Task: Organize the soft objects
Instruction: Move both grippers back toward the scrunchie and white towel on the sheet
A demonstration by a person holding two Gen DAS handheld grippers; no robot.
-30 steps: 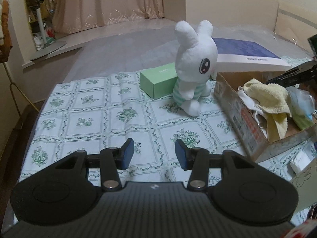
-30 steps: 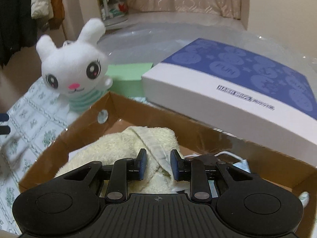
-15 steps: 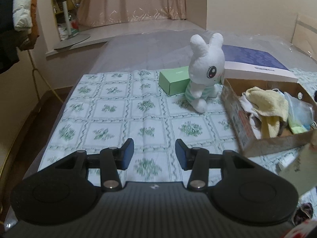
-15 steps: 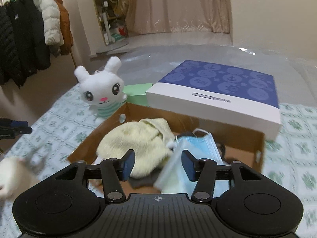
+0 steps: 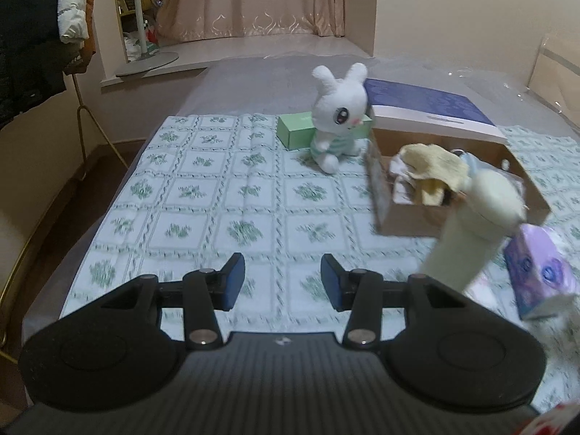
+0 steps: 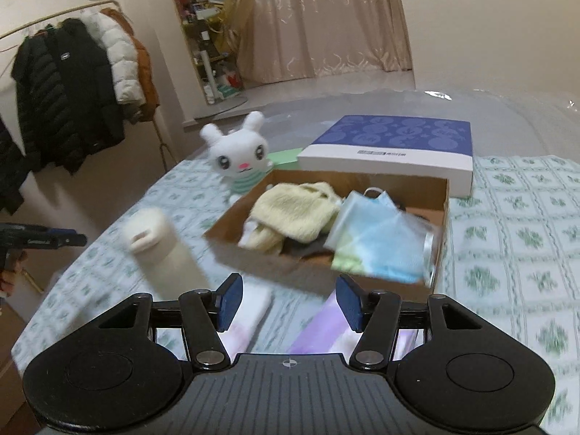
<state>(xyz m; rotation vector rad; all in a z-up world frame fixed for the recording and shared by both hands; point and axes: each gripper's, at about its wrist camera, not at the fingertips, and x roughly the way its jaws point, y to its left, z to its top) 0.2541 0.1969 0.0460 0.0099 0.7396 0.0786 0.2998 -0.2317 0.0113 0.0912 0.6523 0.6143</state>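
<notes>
A white bunny plush (image 5: 339, 119) (image 6: 239, 156) sits on the patterned cloth beside an open cardboard box (image 5: 406, 214) (image 6: 275, 257). In the box lie a yellow towel (image 5: 431, 166) (image 6: 293, 210) and a clear pack of blue masks (image 6: 380, 243). My left gripper (image 5: 282, 282) hovers open over the cloth, well short of the bunny, with nothing between its pads. My right gripper (image 6: 290, 302) is held back from the box's near wall. Its jaws are opening and hold nothing.
A cream bottle (image 5: 471, 224) (image 6: 163, 250) stands by the box's near corner, with a purple tissue pack (image 5: 540, 275) (image 6: 326, 330) beside it. A green box (image 5: 293, 128) and a blue-and-white flat box (image 5: 427, 108) (image 6: 391, 145) lie behind. Coats (image 6: 72, 83) hang at the left.
Both grippers have drawn back and up from the box and bunny. The right jaws widened and left the yellow towel in the box. The bottle and tissue pack came into view.
</notes>
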